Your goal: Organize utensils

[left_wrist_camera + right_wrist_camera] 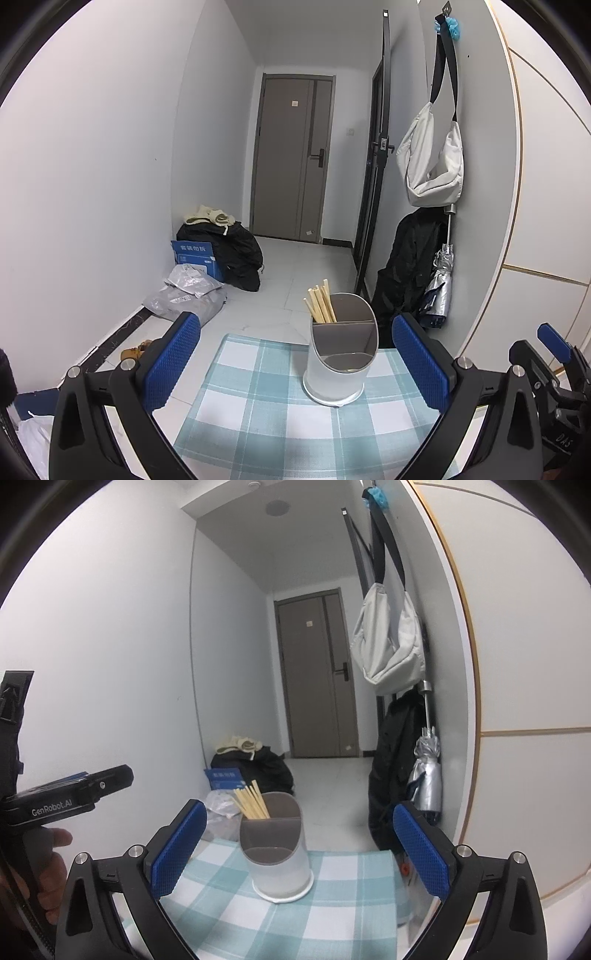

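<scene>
Your left gripper (295,354) and right gripper (295,845) had jaws spread, empty. The holder (341,354) stood on the desk (258,413) ahead; chopsticks (320,301) filled its rear-left compartment, lower ends hidden.

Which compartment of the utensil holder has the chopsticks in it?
The rear left compartment of the utensil holder, on the side away from the grippers: the wooden chopsticks stand there. The rear right and the front compartment look empty.
</scene>
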A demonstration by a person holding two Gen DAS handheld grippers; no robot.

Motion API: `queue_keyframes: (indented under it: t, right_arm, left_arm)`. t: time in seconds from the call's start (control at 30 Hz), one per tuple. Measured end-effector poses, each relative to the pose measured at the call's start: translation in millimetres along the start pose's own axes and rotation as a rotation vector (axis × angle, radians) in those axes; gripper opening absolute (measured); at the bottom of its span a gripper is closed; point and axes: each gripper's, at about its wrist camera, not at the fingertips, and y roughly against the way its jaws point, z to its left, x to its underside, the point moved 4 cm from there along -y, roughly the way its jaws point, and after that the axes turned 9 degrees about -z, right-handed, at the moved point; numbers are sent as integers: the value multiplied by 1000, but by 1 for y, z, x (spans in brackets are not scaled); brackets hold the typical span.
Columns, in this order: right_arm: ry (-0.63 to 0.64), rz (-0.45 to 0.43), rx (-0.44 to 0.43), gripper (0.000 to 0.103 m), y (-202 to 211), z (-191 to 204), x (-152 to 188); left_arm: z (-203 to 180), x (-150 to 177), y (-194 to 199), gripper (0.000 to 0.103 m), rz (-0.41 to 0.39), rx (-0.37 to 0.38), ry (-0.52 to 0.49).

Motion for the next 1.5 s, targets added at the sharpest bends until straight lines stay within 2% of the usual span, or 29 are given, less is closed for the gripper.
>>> queue_keyframes:
  t: [0.37,0.57,1.5]
  right_arm:
    - [-4,38,-2,102,-4,0,26]
    - [-15,49,3,102,-3,-2,38]
    - [-17,153,3,102,-20,-2,84]
  left_arm:
    - [3,13,-2,101,4,-5,-4]
    - [12,22,-5,101,2,-35,1]
    - [30,71,-30,101,112,-53,-10]
